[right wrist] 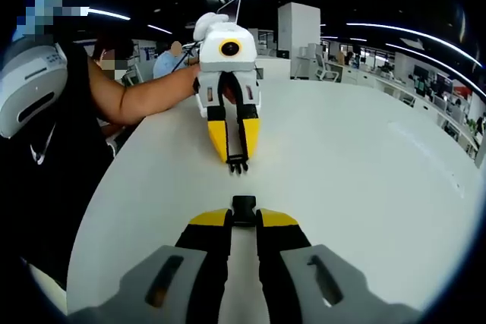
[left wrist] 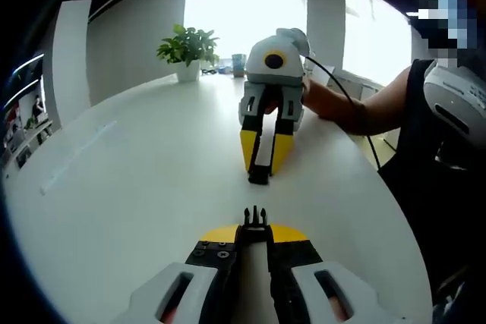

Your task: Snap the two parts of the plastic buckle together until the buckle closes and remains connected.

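My left gripper (left wrist: 255, 227) is shut on the black pronged buckle half (left wrist: 255, 218), whose prongs stick out past the yellow tips. Facing it across the white table (left wrist: 137, 187), my right gripper (left wrist: 260, 171) is shut on the black socket half (left wrist: 259, 175). In the right gripper view, my right gripper (right wrist: 243, 215) holds the socket half (right wrist: 243, 206) at its tips. My left gripper (right wrist: 238, 158) points back at it with the pronged half (right wrist: 238, 165). A short gap separates the two halves, which are roughly lined up.
A potted plant (left wrist: 187, 49) stands at the far end of the table by bright windows. A person's arm (left wrist: 357, 104) and dark-clothed body sit along the table's right edge in the left gripper view. Office desks fill the background of the right gripper view.
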